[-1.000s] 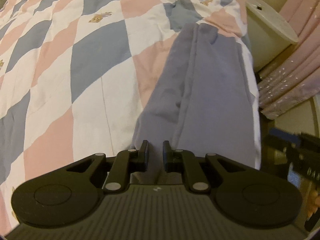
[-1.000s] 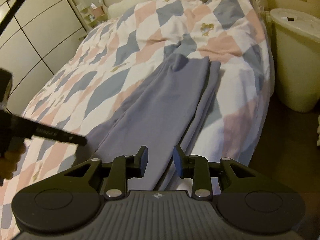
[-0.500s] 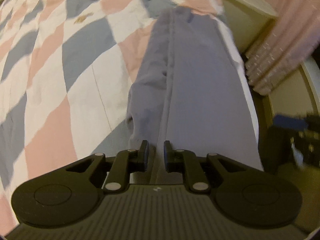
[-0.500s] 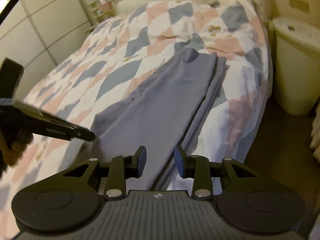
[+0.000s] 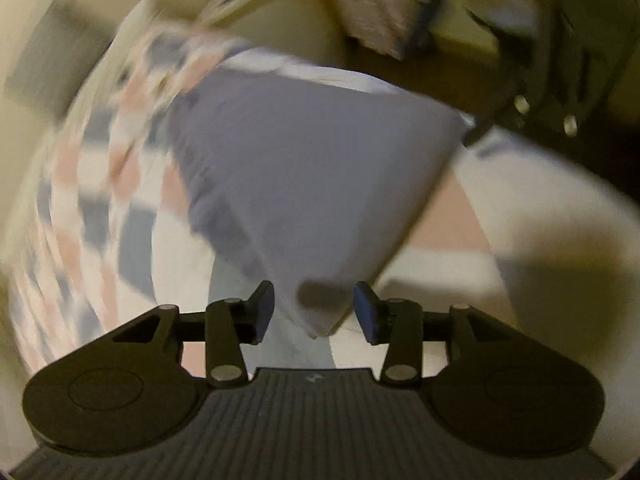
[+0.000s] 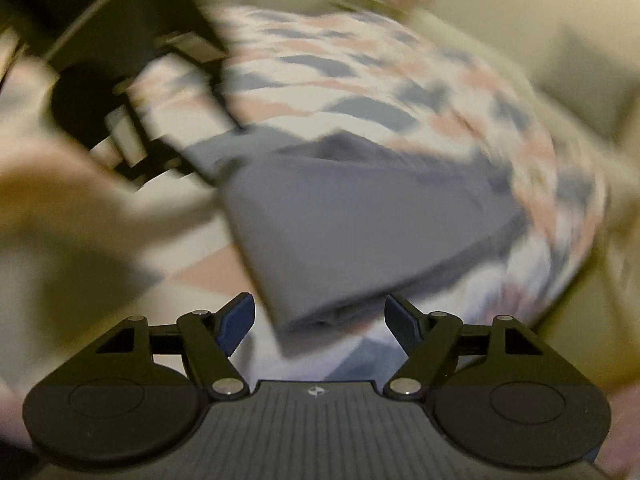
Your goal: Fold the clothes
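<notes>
No brand name or readable writing shows anywhere; the only mark is a small pale emblem on the ribbed body of each tool, too small to make out. Both views are heavily blurred.

The left gripper (image 5: 314, 306) has its jaws spread wide, blue pads facing each other across the gap. A corner of the grey-purple garment (image 5: 304, 184) points down between them, but neither pad touches the cloth, so this tool holds nothing. It looks down over the checked quilt (image 5: 80, 208) in pink, blue-grey and white that covers the bed, on which the garment lies flat.

The right gripper (image 6: 319, 322) is likewise wide open, its fingers splayed further still, with a folded corner of the garment (image 6: 360, 228) lying between them and clear of both pads. The same quilt (image 6: 360, 76) lies beyond it. At the upper left of the right wrist view a blurred black tool, the left gripper (image 6: 132, 92), is angled down toward the far edge of the cloth.
</notes>
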{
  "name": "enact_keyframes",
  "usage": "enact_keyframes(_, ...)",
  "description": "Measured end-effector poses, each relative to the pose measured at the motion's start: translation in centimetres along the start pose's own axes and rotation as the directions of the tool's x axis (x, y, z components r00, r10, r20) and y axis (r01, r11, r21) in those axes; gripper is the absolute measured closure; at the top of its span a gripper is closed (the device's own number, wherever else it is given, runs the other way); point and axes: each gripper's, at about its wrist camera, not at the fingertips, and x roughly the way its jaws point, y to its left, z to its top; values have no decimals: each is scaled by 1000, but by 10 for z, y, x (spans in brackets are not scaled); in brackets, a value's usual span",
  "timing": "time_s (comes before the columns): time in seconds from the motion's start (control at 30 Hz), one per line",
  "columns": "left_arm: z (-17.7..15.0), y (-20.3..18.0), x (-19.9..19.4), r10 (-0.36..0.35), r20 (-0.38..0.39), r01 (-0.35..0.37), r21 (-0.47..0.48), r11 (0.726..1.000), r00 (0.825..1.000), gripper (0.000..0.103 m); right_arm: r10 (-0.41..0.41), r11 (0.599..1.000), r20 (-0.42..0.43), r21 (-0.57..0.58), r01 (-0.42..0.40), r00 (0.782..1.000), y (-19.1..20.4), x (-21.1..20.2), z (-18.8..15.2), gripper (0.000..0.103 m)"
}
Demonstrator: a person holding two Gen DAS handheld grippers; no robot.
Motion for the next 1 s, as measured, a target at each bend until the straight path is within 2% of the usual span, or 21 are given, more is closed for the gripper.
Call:
enact_keyframes(0.07,-5,-18,10,64,19,-66,150,987,998,61,-48,984,20,-168,51,999,23,6,-3,27)
enact_keyframes(0.13,-13,-30,19,96,44,-104,255,961,994,59,-96,956,37,-275,102,995,39,14,-6,28)
enact_keyframes(0.2,-23,-41,28,114,72,-132,347,929,991,60,-141,930,55,-334,151,988,47,22,-9,28)
enact_keyframes(0.3,-36,-47,41,144,104,-174,421,890,984,61,-186,901,70,-386,198,980,54,34,-13,31)
enact_keyframes(0.33,-37,-46,44,143,108,-176,424,889,984,61,-200,890,75,-403,213,977,56,38,-15,34)
enact_keyframes(0.4,-39,-44,49,133,114,-170,422,891,984,67,-209,882,72,-418,220,975,58,44,-18,52)
enact_keyframes(0.43,-40,-43,50,122,115,-159,414,896,986,76,-207,881,64,-421,214,976,57,48,-19,56)
enact_keyframes(0.47,-40,-42,50,112,112,-149,405,902,987,81,-194,887,54,-418,199,979,56,50,-20,64)
enact_keyframes(0.57,-38,-35,44,82,113,-119,374,920,990,87,-111,928,16,-357,109,994,40,52,-19,78)
enact_keyframes(0.63,-29,-17,39,14,77,-35,281,959,997,87,-18,965,-7,-262,16,1000,16,48,-12,82)
enact_keyframes(0.73,-12,21,32,-84,54,76,126,989,995,88,172,982,-29,-75,-174,985,-32,47,-1,84)
enact_keyframes(0.83,1,54,25,-148,69,147,20,989,987,90,351,933,-20,96,-348,936,-81,50,5,86)
enact_keyframes(0.9,11,79,26,-178,85,182,-43,982,980,90,453,876,-1,184,-445,891,-109,53,6,87)
enact_keyframes(1.0,27,110,28,-203,105,216,-123,969,973,90,510,813,52,296,-501,859,-152,58,4,87)
